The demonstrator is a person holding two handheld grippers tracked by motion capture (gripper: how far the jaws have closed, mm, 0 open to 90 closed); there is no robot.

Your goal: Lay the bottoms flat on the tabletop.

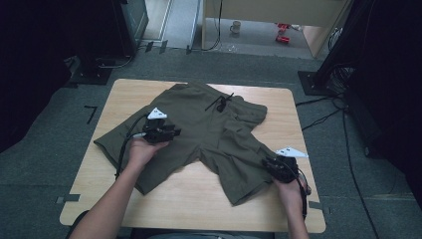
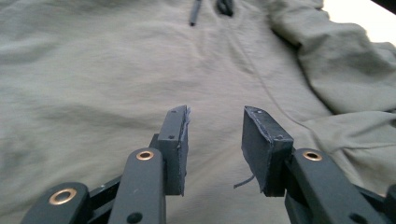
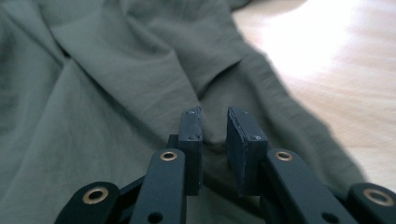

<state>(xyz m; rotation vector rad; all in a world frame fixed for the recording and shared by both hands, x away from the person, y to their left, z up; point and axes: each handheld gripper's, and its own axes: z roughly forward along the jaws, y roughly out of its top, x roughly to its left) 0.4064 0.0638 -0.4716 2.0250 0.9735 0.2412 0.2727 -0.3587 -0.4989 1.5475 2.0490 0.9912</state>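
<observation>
The left gripper (image 1: 171, 133) hovers with jaws apart and nothing between them over the left leg of the olive shorts (image 1: 199, 134). The right gripper (image 1: 271, 164) stands with a narrow gap above the right leg's hem, near the counter's (image 1: 149, 199) front right corner. The waistband lies toward the far edge, the legs toward the person.

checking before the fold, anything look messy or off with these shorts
Yes: the olive shorts lie askew on the table, and the leg by the right claw is creased and bunched. A loose thread hangs from one pad of the left claw.
</observation>
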